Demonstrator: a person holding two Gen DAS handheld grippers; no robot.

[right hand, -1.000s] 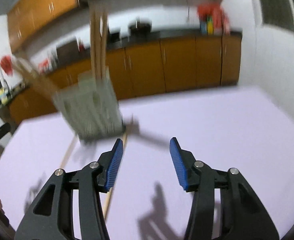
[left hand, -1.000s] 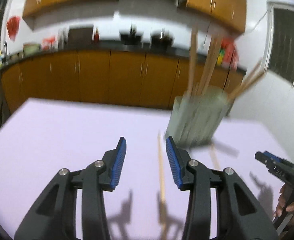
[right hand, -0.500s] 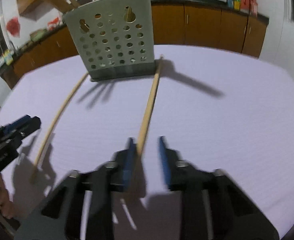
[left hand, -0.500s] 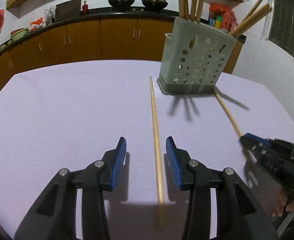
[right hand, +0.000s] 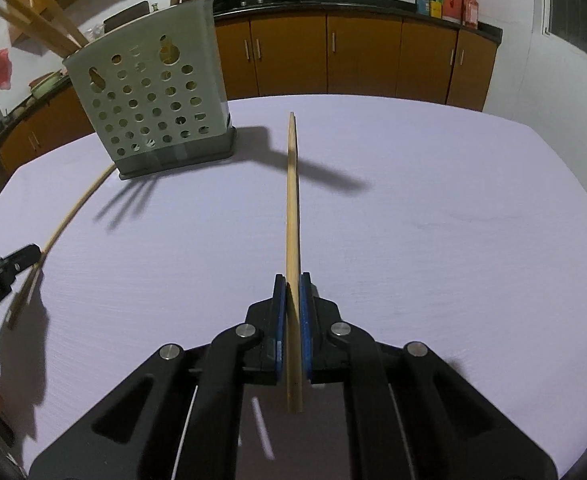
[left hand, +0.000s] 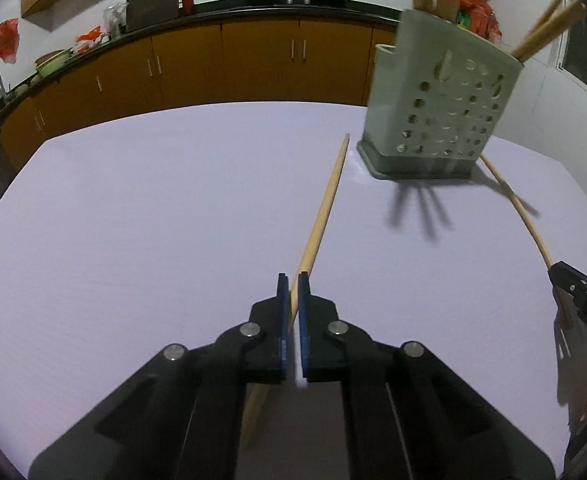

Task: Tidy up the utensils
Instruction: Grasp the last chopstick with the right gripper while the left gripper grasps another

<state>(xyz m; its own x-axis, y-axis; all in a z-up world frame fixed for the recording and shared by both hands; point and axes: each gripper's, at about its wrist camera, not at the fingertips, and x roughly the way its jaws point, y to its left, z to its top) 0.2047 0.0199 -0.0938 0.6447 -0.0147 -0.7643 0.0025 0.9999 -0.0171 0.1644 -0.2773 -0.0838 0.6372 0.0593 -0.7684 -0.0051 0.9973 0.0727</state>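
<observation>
My left gripper (left hand: pixel 293 280) has just been closing and now pinches the near end of 1 long pale wooden chopstick (left hand: pixel 325 208), whose axis runs far and right toward the grey perforated plastic utensil holder (left hand: pixel 437 120) on the lilac table (left hand: pixel 133 220). My right gripper (right hand: pixel 292 280) clamps a 2nd wooden chopstick (right hand: pixel 292 184); the holder sits far-left of it. Both near tips hide under the jaws; the holder's opening is cut off.

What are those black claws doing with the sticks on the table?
A person is tidying chopsticks. The left claw has just closed on one chopstick, and the right claw is shut on another chopstick. Both sit near the holder, which already has some chopsticks standing in it.
</observation>
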